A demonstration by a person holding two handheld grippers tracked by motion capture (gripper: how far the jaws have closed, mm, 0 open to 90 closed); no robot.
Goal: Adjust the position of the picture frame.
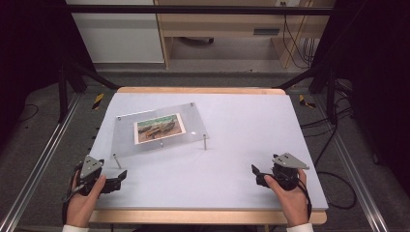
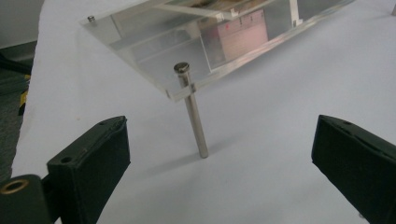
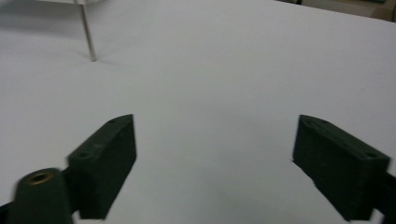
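A clear acrylic plate [image 1: 193,118] stands on thin metal legs at the middle left of the white table [image 1: 251,125], with a printed photo [image 1: 159,128] lying flat in it. My left gripper [image 1: 120,179] rests at the table's near left corner, open and holding nothing. In the left gripper view its jaws [image 2: 222,126] stand wide apart, facing the plate's nearest leg [image 2: 194,116] and corner [image 2: 140,46]. At the near right my right gripper [image 1: 256,175] is open too, over bare table. In the right gripper view [image 3: 215,121] another leg [image 3: 88,35] shows far off.
A wooden lip [image 1: 203,216] edges the table front and back. Metal frame rails [image 1: 43,159] run along both sides, with cables [image 1: 333,140] on the floor at the right. A wooden desk [image 1: 227,29] stands beyond the far edge.
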